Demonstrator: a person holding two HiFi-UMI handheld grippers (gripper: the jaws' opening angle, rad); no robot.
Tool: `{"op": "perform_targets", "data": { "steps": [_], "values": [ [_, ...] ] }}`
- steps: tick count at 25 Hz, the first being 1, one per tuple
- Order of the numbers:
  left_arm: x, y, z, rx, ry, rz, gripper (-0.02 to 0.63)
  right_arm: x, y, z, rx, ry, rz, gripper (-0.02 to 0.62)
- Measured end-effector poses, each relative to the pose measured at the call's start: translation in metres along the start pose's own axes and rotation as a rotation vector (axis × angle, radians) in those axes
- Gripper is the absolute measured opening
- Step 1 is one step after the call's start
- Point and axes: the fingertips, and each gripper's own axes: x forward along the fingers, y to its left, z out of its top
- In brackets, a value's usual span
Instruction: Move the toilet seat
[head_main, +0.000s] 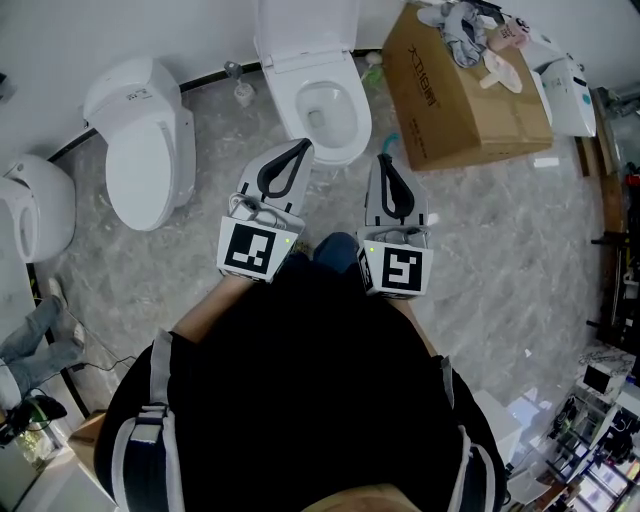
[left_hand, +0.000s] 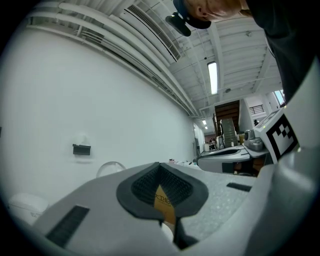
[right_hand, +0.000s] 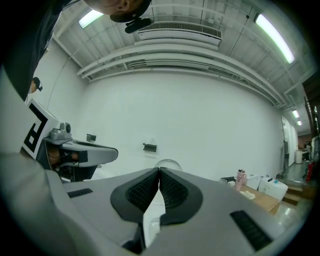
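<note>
**A:** On the grey marble floor, what stood ahead of the person?

**B:** A cardboard box on the right and 3 toilets along the wall. The middle toilet was the open one, with its lid raised against the wall. The toilet seat seemed to lie down round the bowl, its long axis running straight away from the person.

**A:** And the claws?

**B:** Both were pressed together with nothing between them. The left claw overlapped the bowl's front-left edge in the head view. The right claw sat just beside its right flank. I'd judge the left marginally nearer.

**A:** Room to work?

**B:** It was tight on the right, where the box's corner stood near the bowl. Leftward, bare floor separated it from the closed toilet.
</note>
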Motion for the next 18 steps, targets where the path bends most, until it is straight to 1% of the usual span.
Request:
{"op": "perform_targets", "data": {
  "steps": [4, 8, 13, 18],
  "values": [
    [0.005, -0.001, -0.002, 0.013, 0.007, 0.000, 0.006, 0.006, -0.007, -0.002, 0.004, -0.004, -0.006, 0.023],
    [0.021, 0.004, -0.003, 0.012, 0.010, 0.024, 0.006, 0.022, -0.022, -0.004, 0.004, -0.013, 0.010, 0.023],
    [0.056, 0.018, -0.004, 0.006, 0.007, 0.073, 0.007, 0.059, -0.043, -0.008, 0.000, -0.018, 0.060, 0.023],
    [0.097, 0.034, 0.000, 0.003, 0.001, 0.133, 0.007, 0.107, -0.064, -0.006, -0.005, -0.031, 0.132, 0.023]
  ]
}}
